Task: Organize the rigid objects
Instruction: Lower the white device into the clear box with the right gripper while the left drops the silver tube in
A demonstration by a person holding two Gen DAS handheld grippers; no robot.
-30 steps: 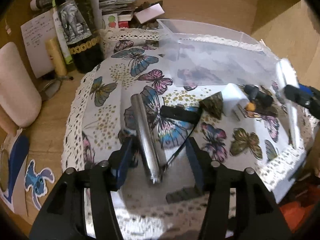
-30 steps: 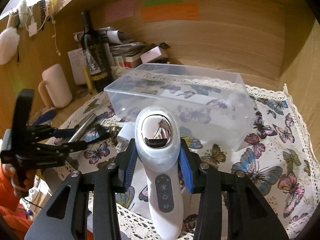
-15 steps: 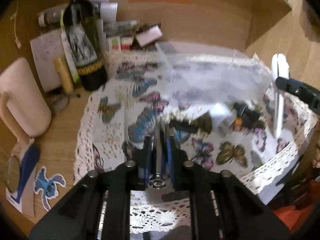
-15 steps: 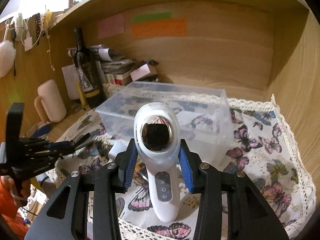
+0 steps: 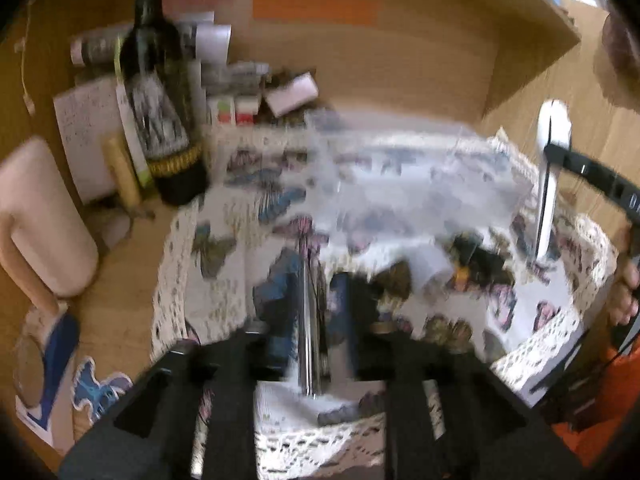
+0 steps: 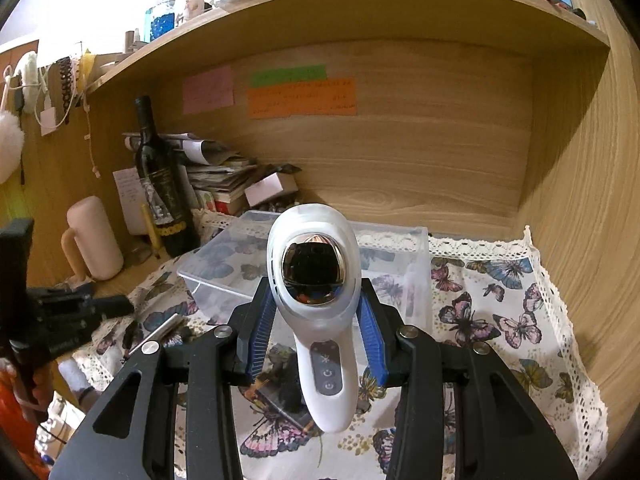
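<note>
The sticky notes (image 6: 301, 96) on the back wall carry writing too small to read. The bottle label (image 6: 166, 200) cannot be read either.

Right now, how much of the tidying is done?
Hardly any: the clear box looks empty. In hand: the right tongs grip the white handheld device, and the left tongs grip the metal tube. Small items wait on the butterfly cloth.

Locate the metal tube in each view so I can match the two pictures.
Left wrist: metal tube at bottom centre, clamped between the left hand-held gripper fingers.
Right wrist: lower left, beside the black left tool.
Shared landmark: wine bottle, back left in both.
</note>
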